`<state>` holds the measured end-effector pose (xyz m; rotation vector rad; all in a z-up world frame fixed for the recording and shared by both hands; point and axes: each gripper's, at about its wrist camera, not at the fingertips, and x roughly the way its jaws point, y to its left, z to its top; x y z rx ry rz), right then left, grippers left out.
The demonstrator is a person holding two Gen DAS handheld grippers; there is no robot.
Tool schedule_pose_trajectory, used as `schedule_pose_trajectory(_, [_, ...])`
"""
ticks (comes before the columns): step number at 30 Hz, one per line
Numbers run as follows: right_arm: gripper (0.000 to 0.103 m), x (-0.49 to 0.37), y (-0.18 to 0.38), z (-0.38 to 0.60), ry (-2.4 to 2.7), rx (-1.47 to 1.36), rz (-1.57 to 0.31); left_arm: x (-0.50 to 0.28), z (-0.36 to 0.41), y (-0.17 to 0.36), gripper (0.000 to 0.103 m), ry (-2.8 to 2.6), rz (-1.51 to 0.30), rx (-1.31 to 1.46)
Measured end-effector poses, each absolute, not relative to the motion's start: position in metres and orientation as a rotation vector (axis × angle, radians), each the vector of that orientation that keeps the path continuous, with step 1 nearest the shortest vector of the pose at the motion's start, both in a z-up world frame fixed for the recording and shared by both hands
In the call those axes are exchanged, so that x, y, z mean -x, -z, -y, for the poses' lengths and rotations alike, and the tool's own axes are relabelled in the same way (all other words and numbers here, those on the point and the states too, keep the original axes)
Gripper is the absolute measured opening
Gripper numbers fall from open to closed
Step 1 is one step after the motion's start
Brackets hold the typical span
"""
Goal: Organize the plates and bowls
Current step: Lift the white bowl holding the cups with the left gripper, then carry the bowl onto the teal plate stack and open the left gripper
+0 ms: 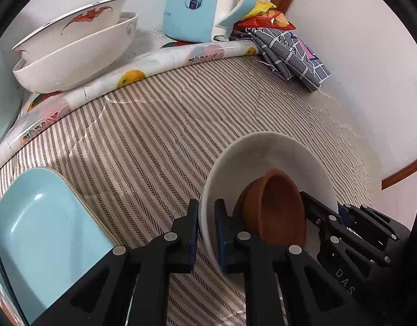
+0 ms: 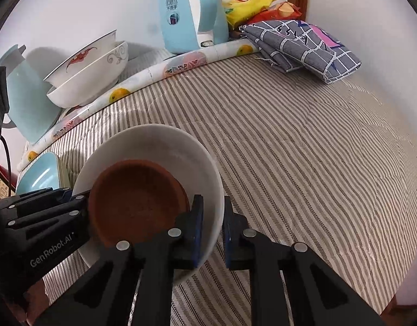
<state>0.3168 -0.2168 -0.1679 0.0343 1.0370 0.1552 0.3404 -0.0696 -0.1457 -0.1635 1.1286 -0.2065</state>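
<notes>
Soft, even daylight fills both views, bright on the white walls. The striped surface [image 1: 159, 125] shows faint sheen ahead of each tool. Shadows are pale. Fisheye bending curves the edges; corners go black.

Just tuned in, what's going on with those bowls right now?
Both grippers are clamped on the white bowl, which holds a small brown bowl. The left gripper pinches one side of the rim and the right gripper the opposite side, above the striped tablecloth. Two stacked patterned bowls sit at the back beside a blue kettle.
</notes>
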Motion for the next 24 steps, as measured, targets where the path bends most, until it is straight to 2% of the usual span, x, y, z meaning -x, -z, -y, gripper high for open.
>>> schedule_pose_trajectory(12, [0.012, -0.303, 0.16, 0.213, -0.158, -0.034, -1.024, -0.327, 0.066, 0.137, 0.012, 0.206, -1.122, 0.174])
schedule_pose_trajectory(24, [0.011, -0.276, 0.131, 0.203, -0.168, -0.025, -0.969, -0.296, 0.052, 0.104, 0.012, 0.192, -1.07, 0.178])
